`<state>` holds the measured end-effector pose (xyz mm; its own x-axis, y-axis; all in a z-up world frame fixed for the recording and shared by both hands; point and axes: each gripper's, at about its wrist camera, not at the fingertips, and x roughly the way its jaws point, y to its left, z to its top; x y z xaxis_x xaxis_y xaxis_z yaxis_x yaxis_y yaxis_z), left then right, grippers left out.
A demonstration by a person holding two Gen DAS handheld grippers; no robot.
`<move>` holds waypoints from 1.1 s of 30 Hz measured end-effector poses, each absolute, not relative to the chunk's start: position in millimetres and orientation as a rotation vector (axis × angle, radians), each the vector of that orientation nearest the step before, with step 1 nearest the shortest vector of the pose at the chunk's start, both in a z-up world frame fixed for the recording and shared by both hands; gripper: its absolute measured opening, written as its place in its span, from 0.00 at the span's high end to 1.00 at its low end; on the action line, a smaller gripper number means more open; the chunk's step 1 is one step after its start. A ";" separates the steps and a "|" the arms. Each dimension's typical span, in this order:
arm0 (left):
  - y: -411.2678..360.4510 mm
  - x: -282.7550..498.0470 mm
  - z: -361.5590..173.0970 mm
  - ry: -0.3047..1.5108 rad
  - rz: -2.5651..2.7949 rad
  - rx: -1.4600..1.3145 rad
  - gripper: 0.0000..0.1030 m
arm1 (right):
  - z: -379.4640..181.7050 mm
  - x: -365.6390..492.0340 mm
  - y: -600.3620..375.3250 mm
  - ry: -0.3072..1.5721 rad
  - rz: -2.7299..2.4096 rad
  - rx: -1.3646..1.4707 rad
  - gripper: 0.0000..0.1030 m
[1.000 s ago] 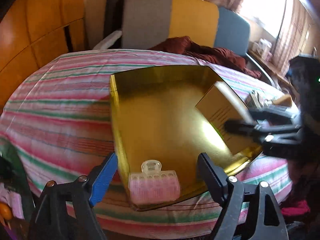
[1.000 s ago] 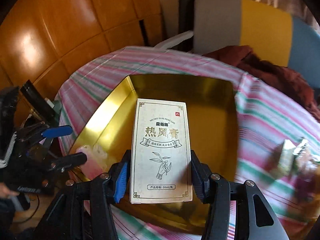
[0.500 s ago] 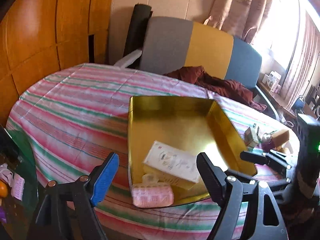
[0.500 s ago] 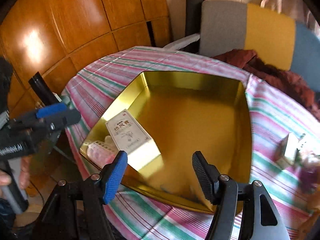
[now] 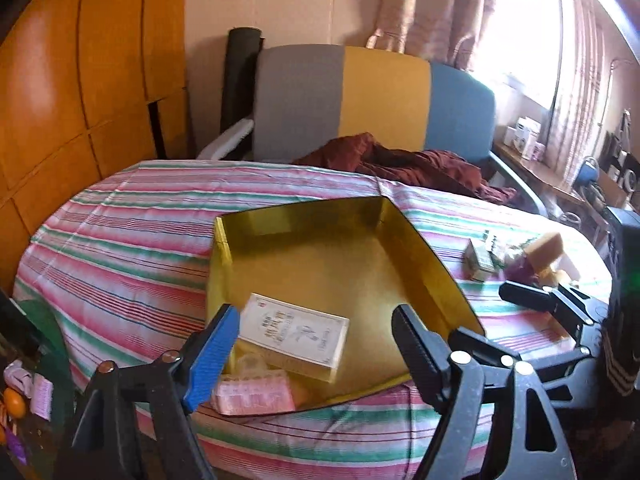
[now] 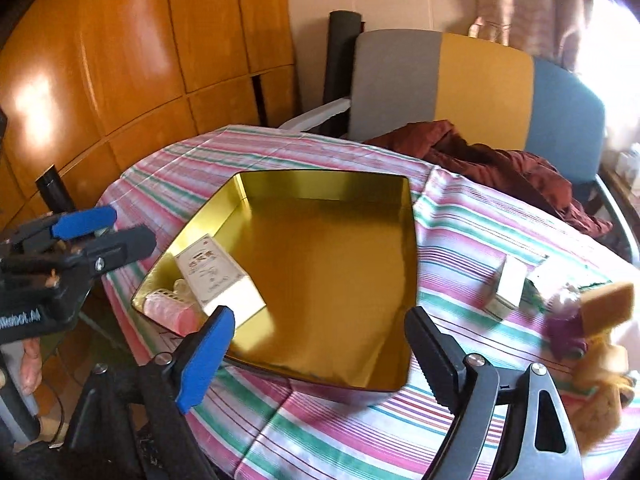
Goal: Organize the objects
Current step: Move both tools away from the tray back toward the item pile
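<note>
both claws are empty, right claw opening, left claw closing, white box in gold tray beyond.

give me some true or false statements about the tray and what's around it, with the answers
1. The white box lies inside the gold tray. True.
2. The pink clip sits out on the striped cloth. False: it is in the tray's corner beside the box.
3. The right gripper holds the box. False: nothing is between its opening jaws.
4. A dark red garment lies beyond the tray. True.
</note>
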<state>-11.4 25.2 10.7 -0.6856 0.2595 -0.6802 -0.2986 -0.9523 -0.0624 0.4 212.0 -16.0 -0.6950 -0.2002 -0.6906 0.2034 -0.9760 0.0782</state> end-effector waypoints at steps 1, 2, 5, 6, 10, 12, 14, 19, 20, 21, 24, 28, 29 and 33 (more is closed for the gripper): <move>29.6 -11.1 9.7 0.090 2.616 -1.058 0.27 | -15.7 1.3 216.0 -0.003 -2.714 1.103 0.14; 32.8 -10.2 8.8 0.104 2.610 -1.059 0.27 | -15.5 2.6 220.9 -0.011 -2.726 1.103 0.13; 44.0 -6.9 8.0 0.142 2.592 -1.056 0.27 | -15.8 6.6 233.8 -0.032 -2.747 1.108 0.13; 47.2 -5.9 7.4 0.156 2.593 -1.055 0.27 | -16.2 7.3 238.4 -0.039 -2.756 1.111 0.13; 58.3 -3.0 5.3 0.204 2.583 -1.058 0.27 | -18.8 9.4 254.6 -0.075 -2.786 1.126 0.13; 61.0 -3.8 3.7 0.215 2.574 -1.064 0.27 | -20.2 10.1 262.7 -0.090 -2.797 1.136 0.13; 65.0 -4.5 2.5 0.223 2.564 -1.072 0.27 | -22.1 12.5 270.9 -0.100 -2.811 1.144 0.12; 75.1 -4.2 -0.4 0.237 2.519 -1.075 0.27 | -26.7 17.9 293.5 -0.132 -2.851 1.177 0.12; 77.7 -3.9 -1.0 0.240 2.509 -1.074 0.27 | -27.6 19.7 299.6 -0.141 -2.862 1.186 0.12; 81.1 -3.5 -1.7 0.245 2.500 -1.074 0.27 | -28.2 21.5 305.8 -0.151 -2.872 1.194 0.12; 88.7 -3.9 -3.2 0.252 2.470 -1.074 0.27 | -29.6 27.9 327.6 -0.186 -2.911 1.226 0.12; 101.7 -4.1 -6.7 0.275 2.421 -1.078 0.27 | -28.4 40.6 362.8 -0.246 -2.975 1.267 0.12; 107.3 -4.5 -7.8 0.283 2.401 -1.081 0.27 | -27.0 43.7 373.3 -0.266 -2.995 1.275 0.12; 124.7 -5.5 -9.7 0.283 2.331 -1.090 0.27 | -22.2 55.3 411.7 -0.316 -3.077 1.305 0.12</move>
